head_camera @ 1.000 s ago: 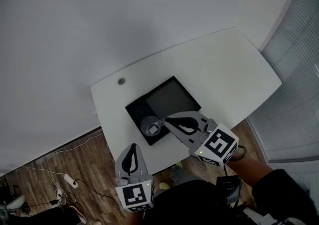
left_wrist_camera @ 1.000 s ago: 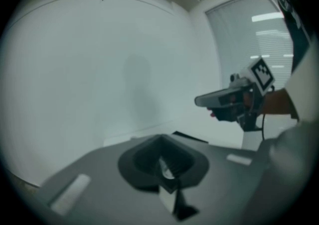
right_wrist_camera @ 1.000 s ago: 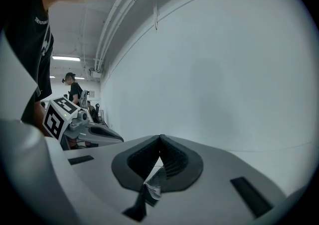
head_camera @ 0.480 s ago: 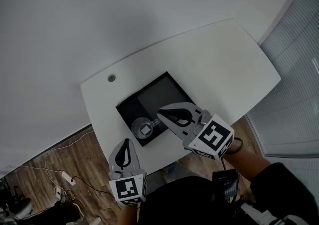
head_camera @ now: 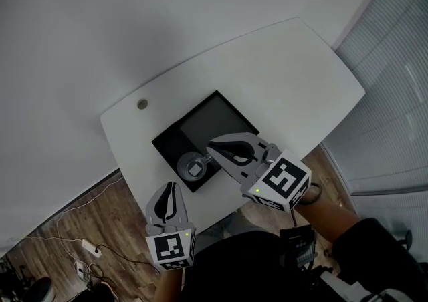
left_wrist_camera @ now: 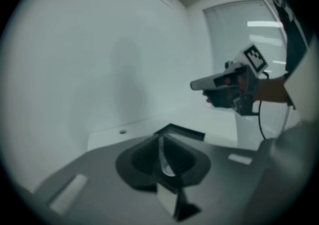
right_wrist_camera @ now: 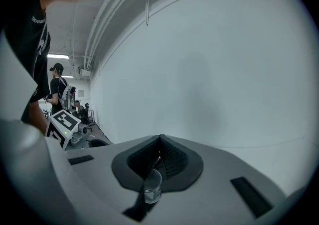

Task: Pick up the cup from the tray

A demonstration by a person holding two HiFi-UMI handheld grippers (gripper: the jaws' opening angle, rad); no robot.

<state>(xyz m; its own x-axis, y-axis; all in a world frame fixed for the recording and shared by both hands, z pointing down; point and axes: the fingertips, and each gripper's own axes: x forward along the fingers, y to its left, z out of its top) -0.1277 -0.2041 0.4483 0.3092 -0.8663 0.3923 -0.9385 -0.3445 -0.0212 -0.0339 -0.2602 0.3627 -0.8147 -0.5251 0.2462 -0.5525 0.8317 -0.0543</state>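
The cup [head_camera: 193, 168] stands in the tray [head_camera: 214, 120], in the corner closest to the person. Its open top faces up. The tray lies on the desk [head_camera: 281, 73].

The right gripper [head_camera: 217, 150] is the closer one. In the head view its tips sit just beside the cup, and the cup lies a little to the left of them and lower down. In the right gripper view [right_wrist_camera: 160, 138] the fingers are pressed together at the tips and hold nothing. The cup [right_wrist_camera: 152, 186] shows small through the thin slit lower down between them, so I think it is under the fingers, not inside them. They would have to spread apart and drop down around the cup to take it.

The left gripper [head_camera: 170, 194] hangs off the near edge of the desk, well apart from the cup. Its fingers [left_wrist_camera: 160, 139] are together too, with nothing in them.

The cup is clear glass, so its edge is hard to see. I cannot tell if it has a handle or if the right tips touch it. The right gripper hides part of the tray's near side.
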